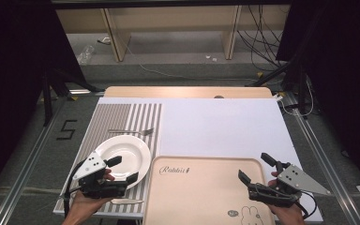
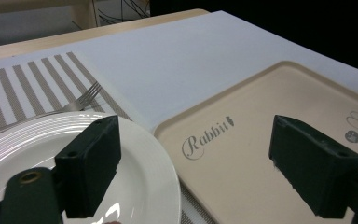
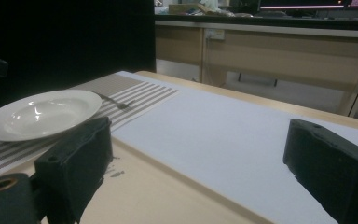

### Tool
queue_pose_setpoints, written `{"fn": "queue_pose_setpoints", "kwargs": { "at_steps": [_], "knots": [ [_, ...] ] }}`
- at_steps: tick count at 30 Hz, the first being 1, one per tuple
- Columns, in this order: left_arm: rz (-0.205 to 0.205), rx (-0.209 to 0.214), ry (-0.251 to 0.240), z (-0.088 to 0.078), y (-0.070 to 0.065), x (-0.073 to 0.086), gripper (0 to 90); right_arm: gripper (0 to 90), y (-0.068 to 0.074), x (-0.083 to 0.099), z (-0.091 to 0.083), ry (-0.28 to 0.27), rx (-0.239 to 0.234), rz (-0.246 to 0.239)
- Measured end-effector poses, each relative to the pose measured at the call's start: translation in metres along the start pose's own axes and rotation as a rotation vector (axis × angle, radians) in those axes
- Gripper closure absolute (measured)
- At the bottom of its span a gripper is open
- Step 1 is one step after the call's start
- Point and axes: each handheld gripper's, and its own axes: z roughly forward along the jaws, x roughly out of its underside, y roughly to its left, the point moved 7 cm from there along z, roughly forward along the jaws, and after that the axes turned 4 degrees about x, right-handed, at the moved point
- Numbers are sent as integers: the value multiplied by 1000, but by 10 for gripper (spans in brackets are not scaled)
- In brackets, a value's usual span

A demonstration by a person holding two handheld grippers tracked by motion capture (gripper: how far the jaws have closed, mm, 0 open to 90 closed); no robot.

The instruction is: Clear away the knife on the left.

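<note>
Left gripper [image 1: 124, 169]: held in the person's left hand at the near left of the bench [image 1: 187, 92], jaws spread wide and empty, one over the near rim of the white plate [image 1: 126, 152], the other at the plate's right edge.
White plate: empty, resting on the striped placemat [image 1: 143, 115].
Fork [image 1: 132, 131]: on the placemat just beyond the plate, tines to the right.
Knife [image 1: 127, 201]: on the placemat, near edge, partly under the left gripper.
Beige tray [image 1: 201, 192]: just right of the placemat, lettered "Rabbit", bare.
Right gripper [image 1: 255, 168]: over the tray's right end, jaws wide, empty.
</note>
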Motion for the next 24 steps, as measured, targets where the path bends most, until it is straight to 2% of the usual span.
{"fn": "queue_pose_setpoints", "kwargs": {
  "at_steps": [6, 8, 10, 15, 17, 20, 24],
  "knots": [
    [20, -11, 57, -7, 5, 7, 166, 88, 0, 0, 0, 3, -3, 1],
    [30, 8, 103, -9, 5, 11, 172, 89, 0, 1, 0, 5, -5, 1],
    [45, -1, 138, -11, 6, 15, 172, 89, 0, 1, 0, 5, -7, 1],
    [53, 5, 203, -15, 10, 22, 173, 90, 0, 1, 0, 6, -7, 4],
    [72, -13, 244, -19, 13, 26, 171, 90, 1, 1, 1, 7, -9, 3],
    [71, -21, 275, -24, 16, 30, 172, 90, 1, 2, 1, 10, -8, 2],
    [107, -53, 342, -36, 20, 39, 173, 90, 1, 2, 1, 11, -9, 0]
  ]
}}
